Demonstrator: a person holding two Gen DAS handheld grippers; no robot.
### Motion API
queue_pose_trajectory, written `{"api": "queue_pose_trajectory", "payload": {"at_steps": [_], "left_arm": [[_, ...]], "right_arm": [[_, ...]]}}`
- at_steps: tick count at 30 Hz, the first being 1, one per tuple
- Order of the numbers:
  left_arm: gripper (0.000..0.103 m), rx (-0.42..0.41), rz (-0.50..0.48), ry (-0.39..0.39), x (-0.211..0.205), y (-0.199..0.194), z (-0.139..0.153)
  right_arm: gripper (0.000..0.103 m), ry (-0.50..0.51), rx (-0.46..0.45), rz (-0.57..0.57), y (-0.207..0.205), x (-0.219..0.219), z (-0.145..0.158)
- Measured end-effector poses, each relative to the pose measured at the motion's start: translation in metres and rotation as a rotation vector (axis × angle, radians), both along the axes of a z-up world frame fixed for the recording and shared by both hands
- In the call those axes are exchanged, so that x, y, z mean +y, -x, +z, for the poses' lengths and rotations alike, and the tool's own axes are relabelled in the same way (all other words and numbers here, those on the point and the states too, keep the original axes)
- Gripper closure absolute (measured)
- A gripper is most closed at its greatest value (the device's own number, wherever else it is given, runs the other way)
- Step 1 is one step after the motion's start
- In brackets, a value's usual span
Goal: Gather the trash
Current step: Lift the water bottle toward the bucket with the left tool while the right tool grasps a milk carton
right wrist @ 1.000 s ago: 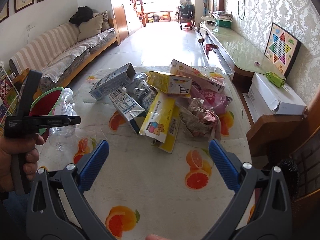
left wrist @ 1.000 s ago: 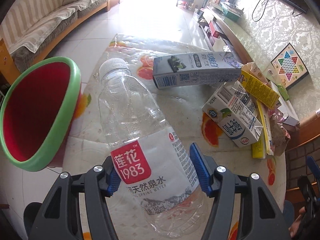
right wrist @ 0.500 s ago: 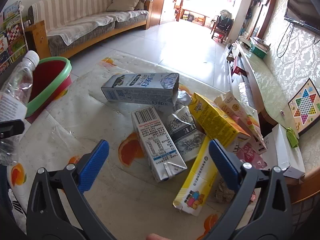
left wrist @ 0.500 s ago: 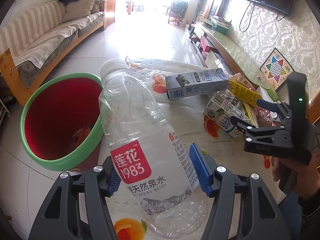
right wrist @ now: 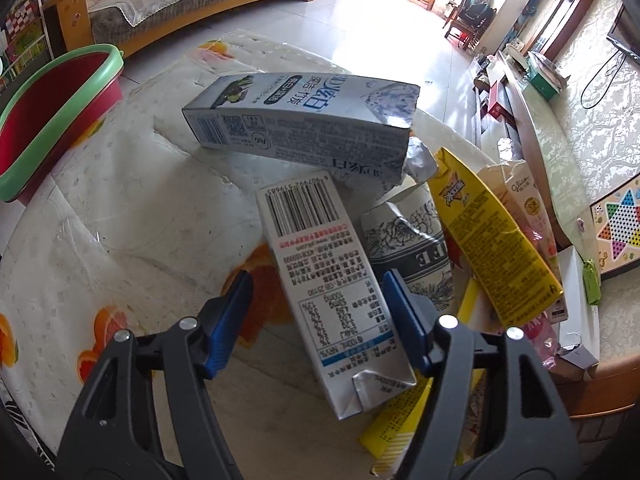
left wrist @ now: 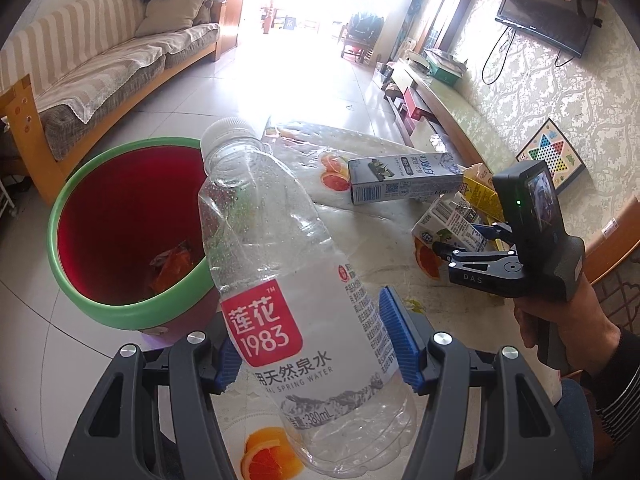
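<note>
An empty clear water bottle (left wrist: 272, 240) with a red label is gripped across its lower body by my left gripper (left wrist: 314, 352), cap pointing away, next to the red bin with a green rim (left wrist: 132, 148). Some wrappers lie in the bin. My right gripper (right wrist: 316, 306) is down over the trash pile, its jaws closing around a white milk carton (right wrist: 320, 248). The right pad is at the carton's edge, while a gap still shows at the left pad. That right gripper (left wrist: 460, 238) also shows in the left wrist view, held by a hand.
The fruit-print tablecloth (right wrist: 140, 220) carries a blue-grey box (right wrist: 304, 120), a crushed paper cup (right wrist: 408, 240), a yellow box (right wrist: 492, 240) and wrappers. The bin (right wrist: 60, 80) stands off the table's left edge. A sofa (left wrist: 100, 80) lies beyond, a checkers board (right wrist: 620, 232) to the right.
My right gripper dropped toward the pile and its jaws narrowed around the white carton. My left gripper carried the bottle over beside the bin, which now shows its inside.
</note>
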State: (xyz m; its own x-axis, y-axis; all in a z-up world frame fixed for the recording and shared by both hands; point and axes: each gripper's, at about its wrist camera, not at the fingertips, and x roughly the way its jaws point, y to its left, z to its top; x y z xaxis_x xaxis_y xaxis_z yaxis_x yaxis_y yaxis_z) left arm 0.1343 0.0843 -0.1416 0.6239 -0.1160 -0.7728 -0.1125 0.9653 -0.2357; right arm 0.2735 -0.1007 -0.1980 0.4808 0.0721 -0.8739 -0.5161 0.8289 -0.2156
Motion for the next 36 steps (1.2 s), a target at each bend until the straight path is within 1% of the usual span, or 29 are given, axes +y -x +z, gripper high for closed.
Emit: {"api": "queue_pose_trajectory", "payload": {"at_steps": [3,5,7,12,17,20,27,36], "left_arm": [[0.044,-0.005,-0.002,0.006,0.001,0.002,0.002],[0.044,-0.008,-0.009,0.004,0.003,0.004,0.003],[0.044,-0.014,-0.016,-0.005,0.005,0.005,0.005],[0.044,-0.029,-0.015,-0.019,0.012,0.007,0.013],[0.044,-0.041,0.010,-0.039,0.028,0.006,0.023],[0.044,-0.048,0.031,-0.049,0.042,0.004,0.030],[0.044,-0.065,0.075,-0.089,0.073,0.002,0.042],[0.044,-0.052,0.118,-0.148,0.116,-0.010,0.041]], "right_arm": [[0.065,-0.009,0.014,-0.014,0.001,-0.003,0.003],[0.066,-0.022,0.010,-0.018,0.005,-0.004,0.010],[0.066,-0.040,-0.004,-0.026,0.011,-0.004,0.019],[0.066,-0.128,-0.050,-0.047,0.034,-0.008,0.055],[0.067,-0.216,-0.085,-0.047,0.066,-0.004,0.085],[0.067,-0.259,-0.097,-0.039,0.077,0.003,0.100],[0.066,-0.348,-0.126,-0.030,0.090,0.026,0.124],[0.067,-0.431,-0.153,-0.028,0.090,0.055,0.141]]}}
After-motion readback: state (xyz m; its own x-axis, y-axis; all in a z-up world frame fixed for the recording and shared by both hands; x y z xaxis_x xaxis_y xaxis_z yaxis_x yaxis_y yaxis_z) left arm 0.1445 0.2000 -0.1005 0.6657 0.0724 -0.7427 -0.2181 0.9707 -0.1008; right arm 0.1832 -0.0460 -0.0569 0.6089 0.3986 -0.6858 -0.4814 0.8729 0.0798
